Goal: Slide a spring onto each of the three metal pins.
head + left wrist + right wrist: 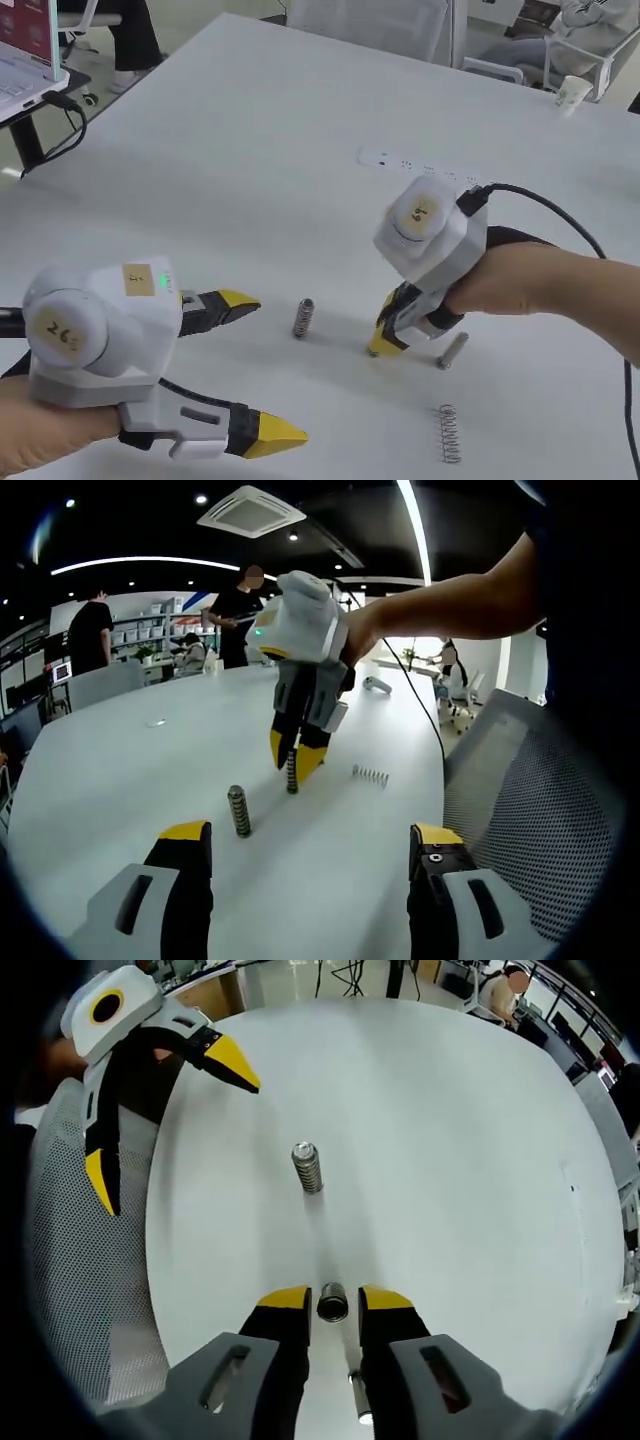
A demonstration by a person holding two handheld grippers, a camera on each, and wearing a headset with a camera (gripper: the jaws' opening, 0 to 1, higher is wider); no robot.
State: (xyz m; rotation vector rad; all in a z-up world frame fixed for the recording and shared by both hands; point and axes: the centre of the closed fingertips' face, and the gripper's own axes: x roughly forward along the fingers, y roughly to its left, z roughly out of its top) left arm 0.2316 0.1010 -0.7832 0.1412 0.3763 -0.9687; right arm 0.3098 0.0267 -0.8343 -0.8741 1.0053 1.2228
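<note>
An upright pin wearing a spring (303, 318) (239, 810) (307, 1167) stands mid-table. My right gripper (385, 342) (296, 762) (333, 1300) points down at the table, its jaws shut on a dark spring (291, 771) (332, 1304) held upright; I cannot tell whether a pin is inside it. Just right of it is a bare metal pin (452, 350). A loose spring (449, 432) (370, 773) lies flat nearer the front edge. My left gripper (258, 366) (310, 845) (165, 1120) hovers wide open, with nothing between its jaws, pointing towards the sprung pin.
A white power strip (420, 168) lies further back on the white table (250, 150). A laptop (20, 60) sits at the far left and a paper cup (572, 92) at the far right. A mesh chair (540, 810) stands beside the table.
</note>
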